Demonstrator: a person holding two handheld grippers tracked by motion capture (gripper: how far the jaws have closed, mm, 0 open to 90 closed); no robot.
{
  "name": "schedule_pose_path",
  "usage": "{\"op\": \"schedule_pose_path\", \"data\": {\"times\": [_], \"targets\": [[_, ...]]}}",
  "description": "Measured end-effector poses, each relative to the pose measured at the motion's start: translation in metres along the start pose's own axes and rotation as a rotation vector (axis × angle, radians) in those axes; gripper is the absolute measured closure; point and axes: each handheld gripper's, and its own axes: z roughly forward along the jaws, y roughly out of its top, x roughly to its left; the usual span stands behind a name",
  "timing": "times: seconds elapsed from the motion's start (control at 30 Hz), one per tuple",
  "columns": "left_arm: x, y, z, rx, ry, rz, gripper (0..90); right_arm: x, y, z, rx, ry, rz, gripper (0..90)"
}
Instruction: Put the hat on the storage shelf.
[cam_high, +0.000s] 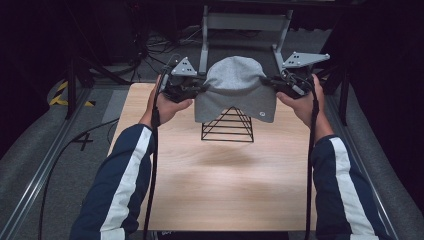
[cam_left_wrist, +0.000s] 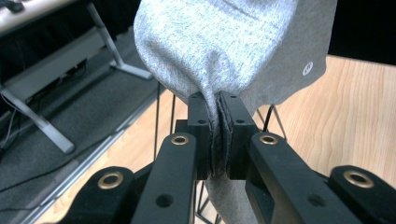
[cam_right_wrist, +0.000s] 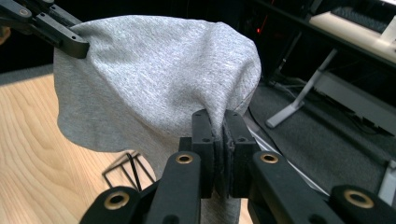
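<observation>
In the high view, a grey beanie (cam_high: 235, 87) hangs stretched between the left gripper (cam_high: 200, 89) and the right gripper (cam_high: 270, 82), above a black wire pyramid stand (cam_high: 227, 125) on the wooden worktop (cam_high: 215, 175). Each hand (cam_high: 165, 105) grips its tool at one side of the hat; a small round logo sits near the hat's lower right corner.

The left gripper view shows what the high one cannot: the fingers (cam_left_wrist: 198, 135) are pressed together on a bunched fold of the beanie's edge, the fabric rising above them and hanging below. The stand's wires pass just behind the fingers, and the logo lies to their upper right.

The right gripper view shows its own fingers (cam_right_wrist: 203, 149) likewise clamped on the opposite edge. The left gripper appears at the upper left, biting the hat's far side, and the stand's base lies low to the left of the fingers.
</observation>
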Motion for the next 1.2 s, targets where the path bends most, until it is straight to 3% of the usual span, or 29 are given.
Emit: {"op": "schedule_pose_path", "data": {"times": [0.27, 0.57, 0.87, 1.2], "targets": [[-0.003, -0.019, 0.019, 0.055, 0.003, 0.002, 83.9, 0.004, -0.023, 0.020, 0.046, 0.024, 0.010, 85.0], [-0.004, -0.050, 0.037, 0.098, -0.012, -0.031, 83.7, 0.014, -0.058, 0.044, 0.099, 0.065, 0.031, 85.0], [-0.011, -0.070, 0.057, 0.161, -0.016, -0.025, 83.7, 0.022, -0.081, 0.062, 0.155, 0.076, 0.029, 85.0], [-0.016, -0.090, 0.075, 0.197, -0.027, -0.048, 83.7, 0.026, -0.098, 0.075, 0.199, 0.081, 0.048, 85.0]]}}
